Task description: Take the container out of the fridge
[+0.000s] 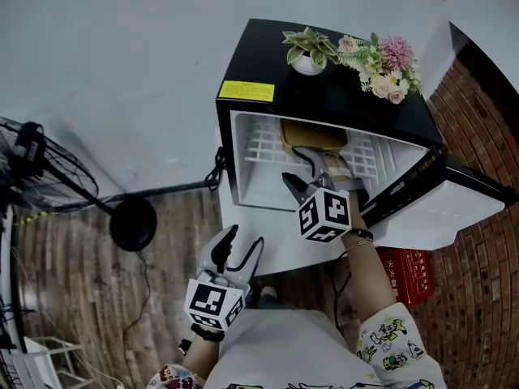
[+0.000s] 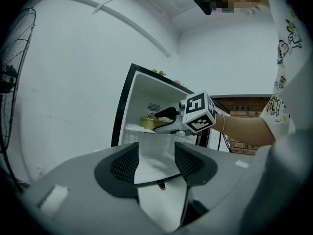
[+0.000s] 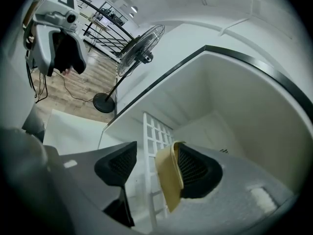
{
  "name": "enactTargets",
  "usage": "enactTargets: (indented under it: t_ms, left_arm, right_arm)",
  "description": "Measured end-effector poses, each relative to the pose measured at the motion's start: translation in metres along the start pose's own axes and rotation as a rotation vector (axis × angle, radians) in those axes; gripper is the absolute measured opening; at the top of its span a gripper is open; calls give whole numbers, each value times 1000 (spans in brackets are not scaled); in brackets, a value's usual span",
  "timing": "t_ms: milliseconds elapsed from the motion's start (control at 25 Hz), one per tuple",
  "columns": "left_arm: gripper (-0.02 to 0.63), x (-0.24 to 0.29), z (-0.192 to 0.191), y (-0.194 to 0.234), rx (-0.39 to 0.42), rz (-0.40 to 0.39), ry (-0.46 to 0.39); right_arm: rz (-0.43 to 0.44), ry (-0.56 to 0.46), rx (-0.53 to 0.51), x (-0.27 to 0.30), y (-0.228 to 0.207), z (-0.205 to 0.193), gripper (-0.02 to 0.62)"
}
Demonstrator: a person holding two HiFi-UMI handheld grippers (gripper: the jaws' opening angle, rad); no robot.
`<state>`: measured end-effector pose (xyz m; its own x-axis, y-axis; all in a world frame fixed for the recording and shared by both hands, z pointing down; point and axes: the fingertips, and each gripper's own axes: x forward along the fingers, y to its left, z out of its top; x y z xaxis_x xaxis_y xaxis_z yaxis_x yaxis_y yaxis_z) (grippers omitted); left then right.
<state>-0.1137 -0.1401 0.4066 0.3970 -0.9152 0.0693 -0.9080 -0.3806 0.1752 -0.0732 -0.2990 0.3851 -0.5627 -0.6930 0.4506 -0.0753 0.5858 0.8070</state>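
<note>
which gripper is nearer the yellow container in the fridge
Right. The right gripper reaches inside the fridge, its open jaws either side of the container on the wire shelf. The left gripper hangs outside, in front of the fridge, jaws open and empty.

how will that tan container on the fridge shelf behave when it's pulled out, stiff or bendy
Probably light and slightly bendy: the container shows a thin, curved wall between the fingers of the right gripper. In the head view it looks low and wide, so it is unlikely to tip. It may catch on the wire shelf.
</note>
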Motion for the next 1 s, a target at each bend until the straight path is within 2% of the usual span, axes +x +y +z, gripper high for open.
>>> enactTargets:
  t_ms: [320, 640, 1000]
  left_arm:
    - [227, -1, 1, 1, -1, 5, -2]
    - [226, -1, 0, 3, -4, 14, -6]
    - [224, 1, -1, 3, -10, 16, -9]
  right_arm:
    - [36, 48, -25, 15, -4, -12, 305]
    - [87, 91, -35, 27, 1, -24, 314]
    - [66, 100, -80, 19, -2, -24, 198]
